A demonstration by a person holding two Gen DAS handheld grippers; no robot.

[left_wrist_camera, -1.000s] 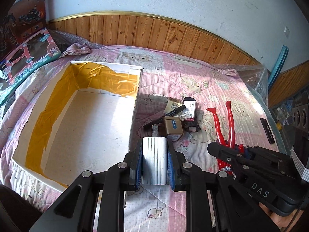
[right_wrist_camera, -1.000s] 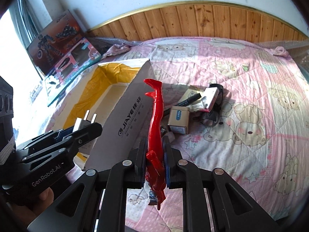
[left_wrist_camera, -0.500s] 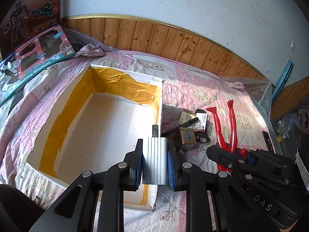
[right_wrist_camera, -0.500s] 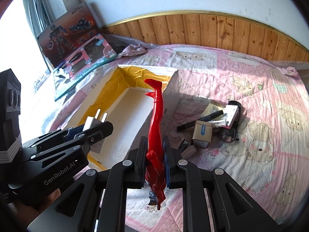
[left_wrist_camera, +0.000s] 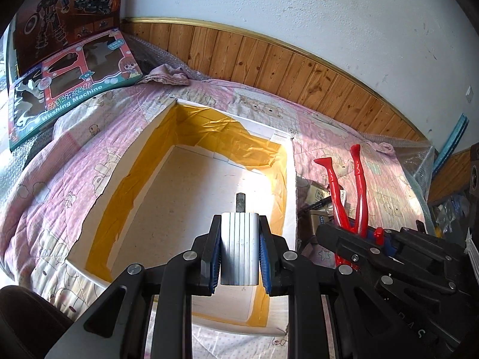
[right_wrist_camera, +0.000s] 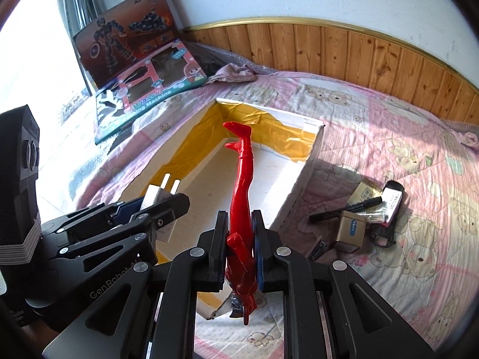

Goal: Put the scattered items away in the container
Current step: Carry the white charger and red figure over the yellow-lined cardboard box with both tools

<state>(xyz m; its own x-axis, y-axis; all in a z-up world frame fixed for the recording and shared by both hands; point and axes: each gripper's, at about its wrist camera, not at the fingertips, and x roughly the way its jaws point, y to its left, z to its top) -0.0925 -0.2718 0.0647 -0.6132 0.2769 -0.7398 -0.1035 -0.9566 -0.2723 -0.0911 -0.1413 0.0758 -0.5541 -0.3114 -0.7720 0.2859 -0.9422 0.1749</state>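
While above box [left_wrist_camera: 287, 179], charger [left_wrist_camera: 239, 248] in left tongs [left_wrist_camera: 239, 257]

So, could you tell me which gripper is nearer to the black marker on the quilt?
Right. The right gripper holds red pliers at the box's right wall, beside the marker; the left gripper is over the box, farther away.

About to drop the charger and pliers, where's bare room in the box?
The white box floor is bare throughout, between its yellow-taped walls. Crowded: the quilt just right of the box, with marker, small carton and other bits.
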